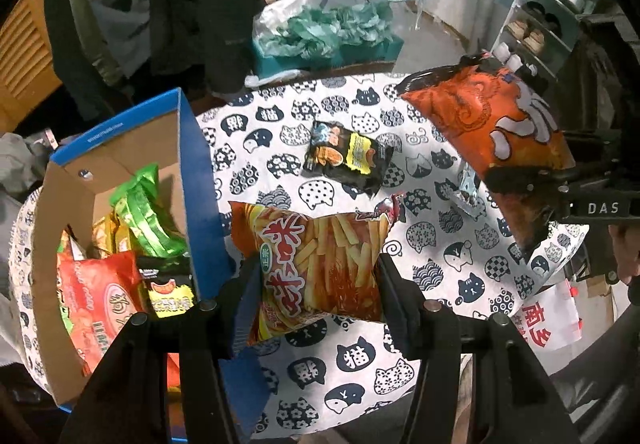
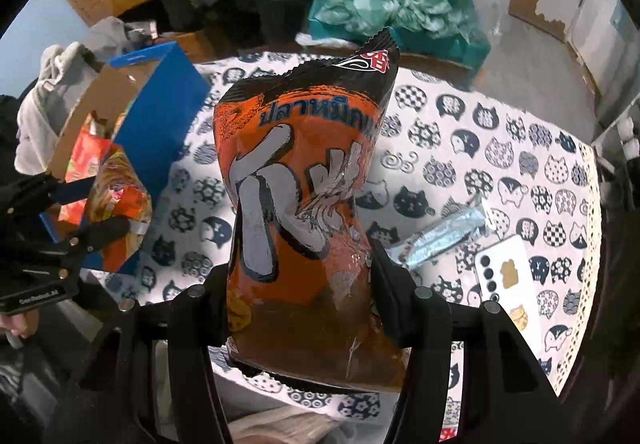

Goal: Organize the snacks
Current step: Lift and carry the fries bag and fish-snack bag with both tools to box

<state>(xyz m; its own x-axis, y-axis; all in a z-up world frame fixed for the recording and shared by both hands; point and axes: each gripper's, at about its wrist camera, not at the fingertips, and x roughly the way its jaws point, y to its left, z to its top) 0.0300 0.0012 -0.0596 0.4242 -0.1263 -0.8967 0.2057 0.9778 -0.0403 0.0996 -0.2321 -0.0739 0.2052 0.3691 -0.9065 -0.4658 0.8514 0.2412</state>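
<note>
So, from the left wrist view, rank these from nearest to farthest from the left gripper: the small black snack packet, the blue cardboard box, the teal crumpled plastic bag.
1. Blue cardboard box: immediately left of the left gripper, its wall beside the finger.
2. Small black snack packet: lying on the tablecloth, ahead of the gripper.
3. Teal crumpled plastic bag: past the table's far edge.

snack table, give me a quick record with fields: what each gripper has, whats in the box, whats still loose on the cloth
left gripper: shut on the fries bag, lifted beside the box
right gripper: shut on the orange squid bag, lifted over the table
blue box: open, already holds a green bag, a red bag and more packets
loose on cat-print cloth: black packet, silver wrapper
also on the cloth: white phone
</note>
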